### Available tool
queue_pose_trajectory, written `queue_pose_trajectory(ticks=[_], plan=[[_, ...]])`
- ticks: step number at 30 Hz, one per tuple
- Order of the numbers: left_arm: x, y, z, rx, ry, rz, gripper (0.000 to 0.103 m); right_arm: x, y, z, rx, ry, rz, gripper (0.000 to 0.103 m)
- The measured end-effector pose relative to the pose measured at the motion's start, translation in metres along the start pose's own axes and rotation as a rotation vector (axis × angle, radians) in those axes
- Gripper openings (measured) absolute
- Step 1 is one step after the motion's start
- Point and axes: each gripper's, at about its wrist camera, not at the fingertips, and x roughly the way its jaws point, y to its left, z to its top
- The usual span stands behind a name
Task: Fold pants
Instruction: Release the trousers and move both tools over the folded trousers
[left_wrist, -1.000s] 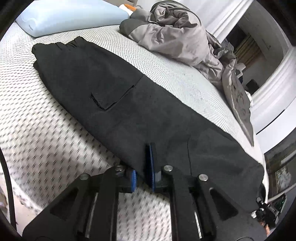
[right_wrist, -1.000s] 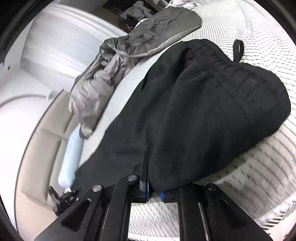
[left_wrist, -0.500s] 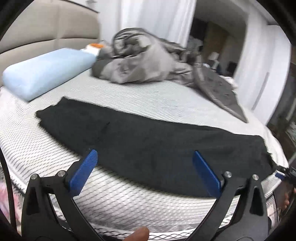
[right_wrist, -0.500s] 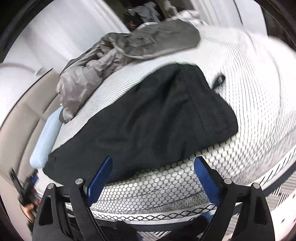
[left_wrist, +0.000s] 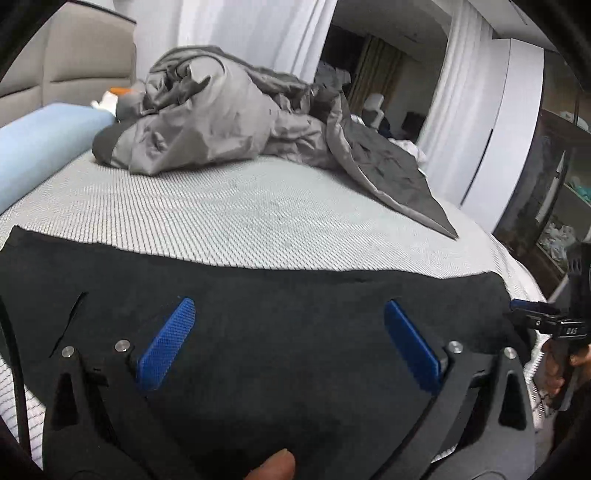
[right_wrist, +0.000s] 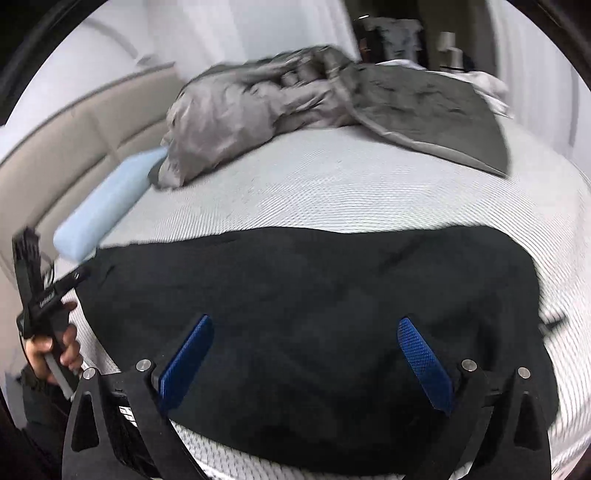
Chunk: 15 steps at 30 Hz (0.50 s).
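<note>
Black pants (left_wrist: 280, 325) lie flat in a long band along the near edge of the bed; they also show in the right wrist view (right_wrist: 317, 302). My left gripper (left_wrist: 290, 314) is open wide and empty, just above the pants' middle. My right gripper (right_wrist: 306, 332) is open wide and empty, above the pants near their waist end. The right gripper also shows at the pants' right end in the left wrist view (left_wrist: 546, 323). The left gripper shows at the pants' left end in the right wrist view (right_wrist: 44, 295).
The pants lie on a white mesh-patterned mattress (left_wrist: 258, 206). A crumpled grey duvet (left_wrist: 229, 114) is piled at the far side. A light blue pillow (left_wrist: 40, 147) lies at the far left by the beige headboard (right_wrist: 74, 129). A dark cabinet (left_wrist: 561, 177) stands right of the bed.
Both grippers have let go of the pants and opened wide. They have drawn back to the bed's near edge. The pants now lie flat on the mattress.
</note>
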Motion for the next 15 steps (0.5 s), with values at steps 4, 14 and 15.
queue_pose_trajectory(ticks=[4, 14, 15], plan=[[0.003, -0.001, -0.004, 0.018, -0.047, 0.022, 0.102, 0.039, 0.026, 0.031, -0.101, 0.038, 0.005, 0.101], [0.037, 0.041, -0.004, -0.134, 0.052, -0.03, 0.102, 0.127, 0.055, 0.081, -0.313, 0.201, -0.034, 0.101], [0.039, 0.043, -0.005, -0.138, 0.061, -0.03, 0.102, 0.134, 0.055, 0.082, -0.315, 0.212, -0.038, 0.101]])
